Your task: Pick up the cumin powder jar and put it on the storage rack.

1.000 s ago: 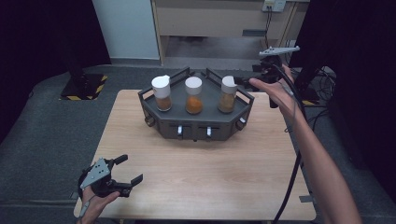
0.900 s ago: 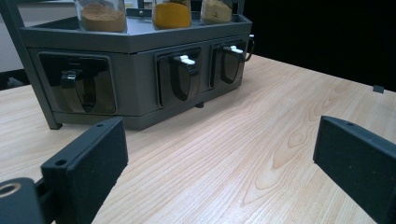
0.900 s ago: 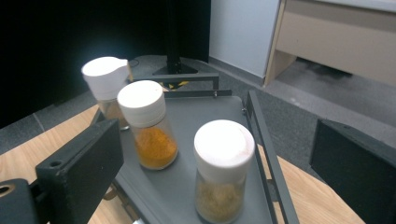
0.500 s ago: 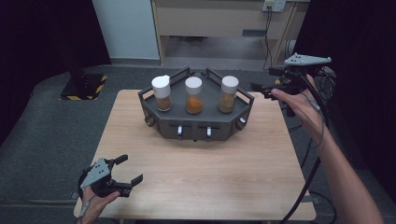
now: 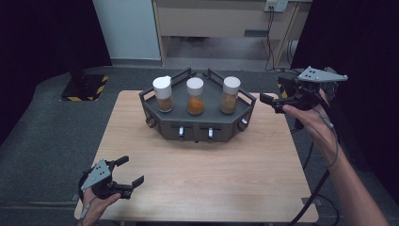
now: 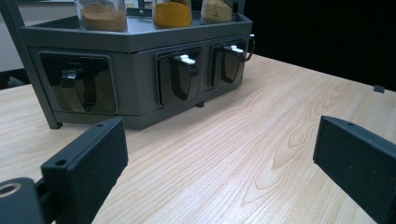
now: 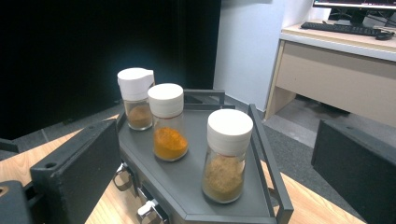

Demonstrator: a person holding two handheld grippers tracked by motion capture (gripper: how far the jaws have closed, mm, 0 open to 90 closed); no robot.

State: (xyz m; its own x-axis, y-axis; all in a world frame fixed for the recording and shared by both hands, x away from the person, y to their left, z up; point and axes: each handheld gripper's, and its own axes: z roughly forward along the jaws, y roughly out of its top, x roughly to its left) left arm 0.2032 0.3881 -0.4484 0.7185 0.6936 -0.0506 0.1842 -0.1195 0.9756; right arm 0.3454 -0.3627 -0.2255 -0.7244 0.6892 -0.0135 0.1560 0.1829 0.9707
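Our right gripper [image 5: 273, 100] hangs in the air just off the right end of the grey rack [image 5: 157, 120], its jaws spread wide and holding nothing. The nearest thing to it is the jar of pale tan spice [image 5: 230, 95], upright at the rack's right end with its white cap on top. From the right gripper view that jar [image 7: 226, 156] stands straight ahead between our two jaws and a little below them, its long axis vertical, so we judge that a level approach from the side, jaws closing across the glass body, is what the reach calls for.

The right hand is plainly the nearer one. Our left gripper [image 5: 128, 172] sits low over the near left corner of the wooden table [image 5: 211, 174], well apart from the rack, jaws likewise spread and empty (its own camera looks along the tabletop at the rack's front face and its small handles [image 6: 187, 59]).

Two things could get in the way. The rack's raised rim [image 7: 268, 154] runs beside the tan jar on our approach side, so we would have to come in above it. The orange spice jar [image 7: 169, 122] stands near the tan one, with the brown spice jar [image 7: 136, 98] beyond it; the far jaw needs to slip into the gap between tan and orange without nudging either.
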